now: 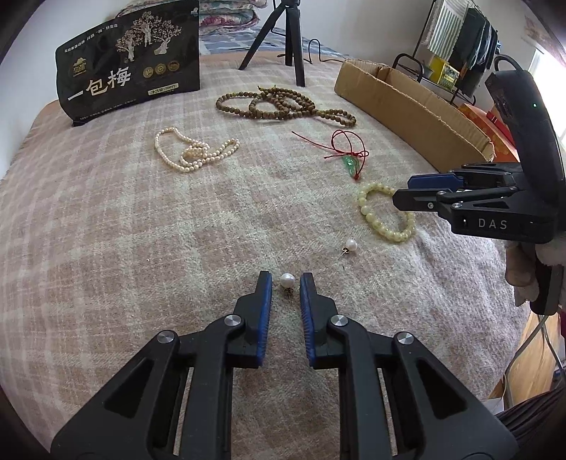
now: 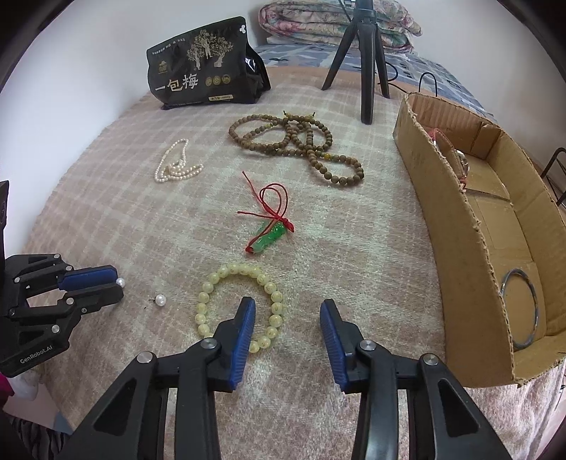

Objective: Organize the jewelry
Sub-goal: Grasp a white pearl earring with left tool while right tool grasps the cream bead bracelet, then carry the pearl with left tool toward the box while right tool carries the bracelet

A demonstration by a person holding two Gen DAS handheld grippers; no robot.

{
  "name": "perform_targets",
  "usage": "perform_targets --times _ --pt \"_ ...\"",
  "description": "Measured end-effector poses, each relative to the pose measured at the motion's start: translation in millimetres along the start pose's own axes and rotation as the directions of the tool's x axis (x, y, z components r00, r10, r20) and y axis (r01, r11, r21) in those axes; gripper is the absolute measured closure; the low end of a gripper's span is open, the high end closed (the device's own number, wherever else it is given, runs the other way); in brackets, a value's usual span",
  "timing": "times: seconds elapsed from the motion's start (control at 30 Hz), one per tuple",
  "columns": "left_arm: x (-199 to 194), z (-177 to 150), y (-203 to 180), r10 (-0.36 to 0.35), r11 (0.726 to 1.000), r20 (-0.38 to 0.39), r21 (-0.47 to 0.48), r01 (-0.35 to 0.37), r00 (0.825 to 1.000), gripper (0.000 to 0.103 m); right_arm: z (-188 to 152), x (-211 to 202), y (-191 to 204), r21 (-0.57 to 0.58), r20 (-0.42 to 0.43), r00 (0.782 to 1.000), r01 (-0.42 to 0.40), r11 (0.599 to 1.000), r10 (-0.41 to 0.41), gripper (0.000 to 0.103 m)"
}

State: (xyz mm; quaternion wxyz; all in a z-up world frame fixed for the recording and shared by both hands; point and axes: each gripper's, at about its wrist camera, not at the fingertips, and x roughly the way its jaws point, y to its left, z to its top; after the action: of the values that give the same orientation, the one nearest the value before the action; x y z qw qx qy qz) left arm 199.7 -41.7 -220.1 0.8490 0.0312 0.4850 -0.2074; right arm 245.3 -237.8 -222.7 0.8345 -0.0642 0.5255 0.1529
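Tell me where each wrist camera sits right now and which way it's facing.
Left wrist: behind the left gripper, low over the blanket, its open jaws either side of a pearl earring; the right gripper shows at right.
Right wrist: behind the open right gripper, above the yellow bead bracelet, cardboard box at right.
Shared: bracelet, earring, wooden beads.

You have a plaid blanket (image 1: 123,230) as your work surface. At its far edge stands a black snack bag (image 1: 129,60) with gold tree art, beside 1 black tripod (image 1: 290,39). Folded floral quilts (image 2: 318,21) lie behind; a clothes rack (image 1: 456,39) stands far right.
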Motion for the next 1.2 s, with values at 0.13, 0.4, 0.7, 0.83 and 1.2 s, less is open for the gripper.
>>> perform_targets --times 0.13,0.4,0.7,0.83,1.2 --pt "2.3 -0.1 -0.6 0.000 1.000 0.001 0.001 0.000 1.000 0.092 1.3 4.2 2.0 -0.008 -0.005 1.000 0.000 1.000 0.000 0.067" --pt "6.3 -1.4 -2.6 0.010 1.000 0.008 0.010 -0.010 1.000 0.096 3.4 10.5 12.1 -0.059 -0.019 1.000 0.024 0.998 -0.025 0.078" --pt "4.0 -2.5 -1.4 0.011 1.000 0.016 -0.005 -0.011 1.000 0.096 2.5 8.6 15.6 -0.064 -0.014 1.000 0.019 0.998 -0.019 0.097" --pt "-1.0 -3.3 -1.0 0.018 1.000 0.019 -0.010 -0.018 1.000 0.096 1.5 4.3 15.8 -0.059 -0.008 1.000 0.011 0.998 -0.011 0.098" --pt "-23.0 -3.3 -3.4 0.026 0.999 0.049 -0.023 -0.025 0.998 0.096 -1.8 -25.6 21.5 -0.069 0.042 0.999 0.014 0.997 -0.011 0.098"
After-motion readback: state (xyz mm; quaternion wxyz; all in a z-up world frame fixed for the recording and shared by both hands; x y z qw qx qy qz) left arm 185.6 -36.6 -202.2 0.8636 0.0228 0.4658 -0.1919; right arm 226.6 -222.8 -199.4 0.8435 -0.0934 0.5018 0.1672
